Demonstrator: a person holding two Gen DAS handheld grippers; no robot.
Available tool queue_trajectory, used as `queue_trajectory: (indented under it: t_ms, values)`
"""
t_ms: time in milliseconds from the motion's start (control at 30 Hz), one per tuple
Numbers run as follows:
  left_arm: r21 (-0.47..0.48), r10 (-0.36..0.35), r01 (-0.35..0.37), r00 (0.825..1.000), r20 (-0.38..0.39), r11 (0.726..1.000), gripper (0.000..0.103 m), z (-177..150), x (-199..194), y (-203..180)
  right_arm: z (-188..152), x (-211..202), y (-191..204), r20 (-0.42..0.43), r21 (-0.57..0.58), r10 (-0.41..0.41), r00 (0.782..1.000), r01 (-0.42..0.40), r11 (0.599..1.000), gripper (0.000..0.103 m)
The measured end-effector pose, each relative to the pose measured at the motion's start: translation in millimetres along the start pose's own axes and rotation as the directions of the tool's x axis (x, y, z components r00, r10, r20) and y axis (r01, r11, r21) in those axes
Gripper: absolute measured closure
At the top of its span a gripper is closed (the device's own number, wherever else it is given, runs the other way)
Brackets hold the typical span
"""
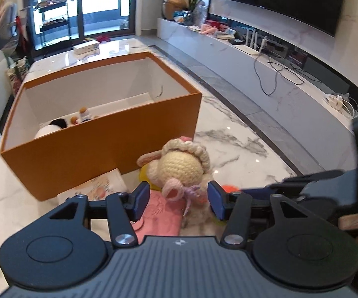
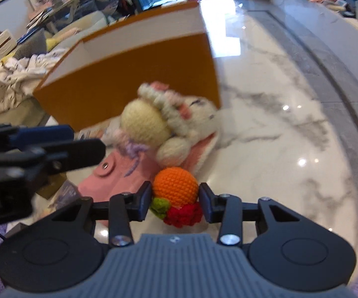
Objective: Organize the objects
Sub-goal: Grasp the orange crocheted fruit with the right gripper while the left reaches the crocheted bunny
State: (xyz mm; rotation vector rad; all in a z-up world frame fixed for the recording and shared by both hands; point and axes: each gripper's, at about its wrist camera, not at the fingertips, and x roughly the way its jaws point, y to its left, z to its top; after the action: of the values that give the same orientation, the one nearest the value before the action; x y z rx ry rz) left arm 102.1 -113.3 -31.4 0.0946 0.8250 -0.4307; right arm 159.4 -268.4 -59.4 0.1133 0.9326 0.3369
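An open orange box with white inside stands on the marble table; it also shows in the right wrist view. Small toys lie inside it. A cream crocheted doll lies in front of the box on a pink pouch. My left gripper is open, with its jaws on either side of the doll's lower part. My right gripper is shut on an orange crocheted ball with green and red knitted bits below it, just in front of the doll and pouch.
A floral card lies by the box's near corner. A small white box sits at the table's far end. The table edge runs along the right, with marble floor and a TV console beyond. A sofa with clothes is at left.
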Motion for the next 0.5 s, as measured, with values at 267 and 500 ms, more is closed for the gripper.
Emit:
queue_trajectory:
  t_ms: [267,500]
  values:
    - [0.095,0.061,-0.059,0.998,-0.024,0.994,0.043,14,25,-11,12,-8,-27,0.04,0.058,-0.063,0.997,0.06,0.996,0.06]
    - [0.119,0.034,-0.028,0.998,-0.05,0.993,0.043,27,43,-17,13,-4,-34,0.017,0.084,-0.041,0.999,0.039,0.996,0.06]
